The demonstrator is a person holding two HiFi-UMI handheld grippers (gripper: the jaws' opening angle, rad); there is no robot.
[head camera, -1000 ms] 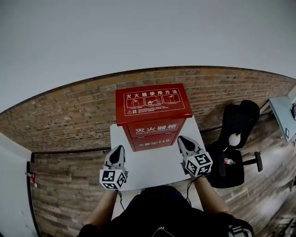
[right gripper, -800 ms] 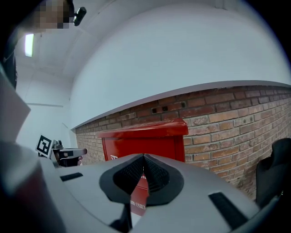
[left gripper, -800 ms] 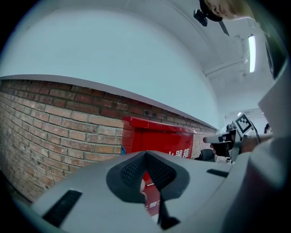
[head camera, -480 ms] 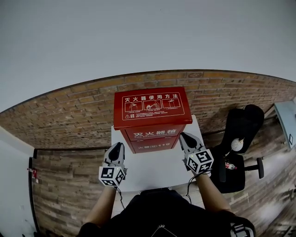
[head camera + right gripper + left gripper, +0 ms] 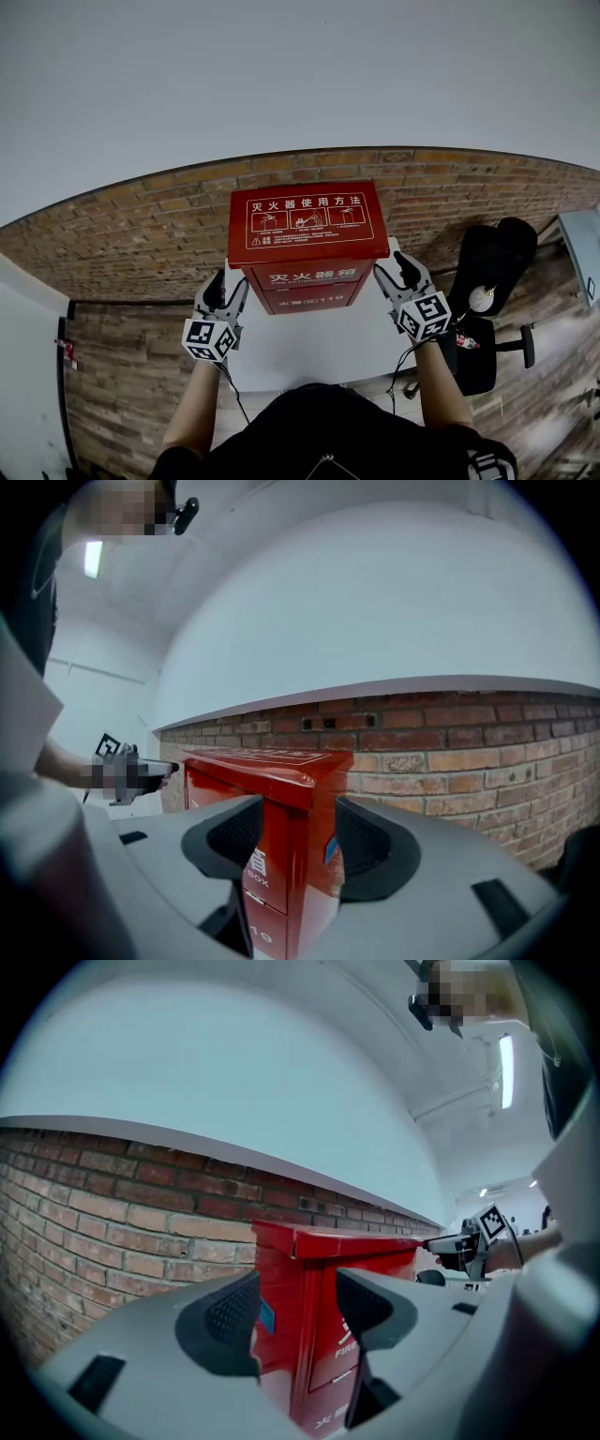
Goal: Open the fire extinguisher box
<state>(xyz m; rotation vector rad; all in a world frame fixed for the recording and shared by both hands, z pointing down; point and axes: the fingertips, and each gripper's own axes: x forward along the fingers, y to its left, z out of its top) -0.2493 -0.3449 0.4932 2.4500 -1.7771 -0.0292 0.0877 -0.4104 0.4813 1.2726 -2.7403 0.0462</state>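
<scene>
A red fire extinguisher box (image 5: 307,221) with white instruction pictures on its closed lid stands on a white table (image 5: 309,349) against a brick wall. My left gripper (image 5: 228,282) is at the box's front left corner and my right gripper (image 5: 394,267) at its front right corner. Both have just been opening their jaws and now stand open. In the left gripper view the box's corner (image 5: 333,1241) shows in the gap of the left gripper (image 5: 298,1316), with the pads off it. The right gripper view shows the same: the right gripper (image 5: 292,841) frames the box's corner (image 5: 272,771) without pressing.
A brick wall (image 5: 141,225) rises directly behind the box. A black office chair (image 5: 492,267) stands to the right of the table. Bare white tabletop lies between the box and the person's body.
Both grippers have moved forward and outward from in front of the box to its two front corners. Their jaws were shut in the earlier frames and are now spread wide.
</scene>
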